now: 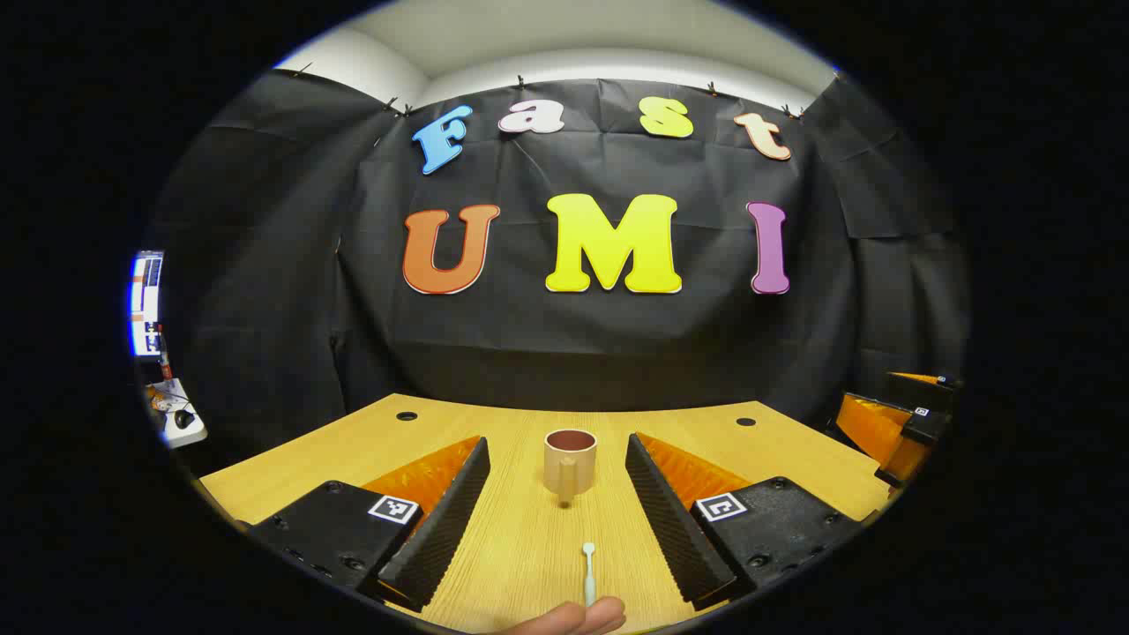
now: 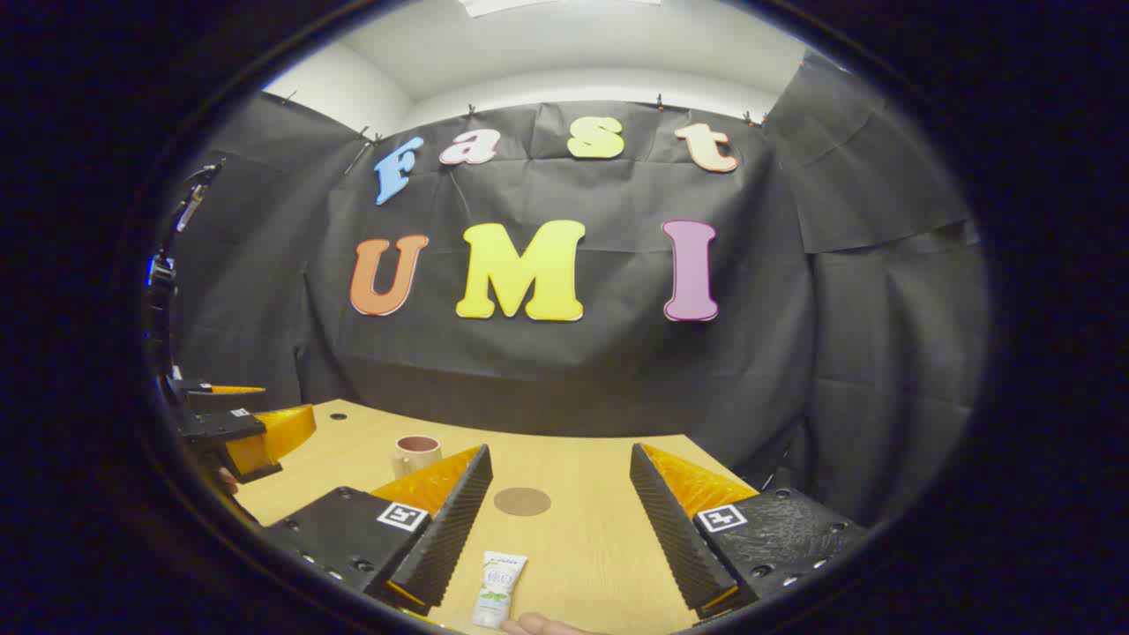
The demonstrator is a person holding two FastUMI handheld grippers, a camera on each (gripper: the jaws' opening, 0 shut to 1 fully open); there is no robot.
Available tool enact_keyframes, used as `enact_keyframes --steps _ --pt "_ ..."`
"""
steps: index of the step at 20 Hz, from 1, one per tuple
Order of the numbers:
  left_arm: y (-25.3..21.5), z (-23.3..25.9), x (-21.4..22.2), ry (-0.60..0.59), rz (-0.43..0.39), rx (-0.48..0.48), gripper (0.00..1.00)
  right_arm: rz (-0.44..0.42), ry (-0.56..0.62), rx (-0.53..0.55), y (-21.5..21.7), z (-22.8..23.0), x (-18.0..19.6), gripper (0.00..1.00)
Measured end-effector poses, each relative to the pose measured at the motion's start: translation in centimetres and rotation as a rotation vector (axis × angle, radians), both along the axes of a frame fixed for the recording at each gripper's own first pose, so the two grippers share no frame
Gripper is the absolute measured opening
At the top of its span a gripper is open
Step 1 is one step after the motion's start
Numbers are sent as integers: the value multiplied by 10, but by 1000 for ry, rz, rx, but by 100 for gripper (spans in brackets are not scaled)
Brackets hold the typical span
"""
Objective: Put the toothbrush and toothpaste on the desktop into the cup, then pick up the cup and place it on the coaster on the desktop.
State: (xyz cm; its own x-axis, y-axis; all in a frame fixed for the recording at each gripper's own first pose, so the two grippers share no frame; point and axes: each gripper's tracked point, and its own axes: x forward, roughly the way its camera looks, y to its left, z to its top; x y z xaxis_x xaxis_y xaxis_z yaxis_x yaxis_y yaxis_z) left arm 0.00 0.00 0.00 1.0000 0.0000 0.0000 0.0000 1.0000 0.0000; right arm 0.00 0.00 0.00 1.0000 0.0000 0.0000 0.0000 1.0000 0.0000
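Jaws of the left gripper [image 1: 557,520] are spread wide over the desktop [image 1: 776,450], framing the cup [image 1: 570,460] and toothbrush [image 1: 588,573]. Likewise parted (nothing held), the right gripper [image 2: 557,529] faces the coaster [image 2: 522,501] and toothpaste [image 2: 497,589].

desk [image 1: 370,441] | on it: cup [image 1: 570,459], toothbrush [image 1: 588,573], toothpaste [image 2: 498,586], coaster [image 2: 522,502]

A beige ceramic cup [image 1: 570,462] stands upright on the wooden desktop [image 1: 520,529]; a pale plastic toothbrush [image 1: 588,573], white toothpaste tube [image 2: 498,589] and round brown coaster [image 2: 522,501] lie flat.
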Motion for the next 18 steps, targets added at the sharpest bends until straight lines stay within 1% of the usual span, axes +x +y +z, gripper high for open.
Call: enact_keyframes --steps 4,6,8,9,10,13,14,15,18 --pt "-1 -2 -12 1 -6 -16 98 -14 -12 27 0 -3 -15 95" --pt "0 -7 -13 12 -5 -4 98 -12 -7 22 0 -5 -18 95" --pt "-2 -8 -14 18 -13 6 98 -24 -11 14 -3 -6 -19 95" --pt "-3 -7 -14 15 -15 6 98 -27 -17 16 -6 -4 -20 97" --pt "-4 -10 -14 20 -19 1 98 -24 -19 17 -4 -4 -19 95" --pt "-6 -17 -9 45 -21 4 98 -21 -5 1 -3 -10 -16 95" --pt "-5 -19 -9 47 -18 6 98 -22 -5 2 -4 -10 -15 97" --pt "-5 -19 -8 48 -16 6 98 -21 -3 4 -2 -12 -15 95" --pt "-5 -28 -7 65 -15 6 98 -18 15 -9 0 -19 -12 95"
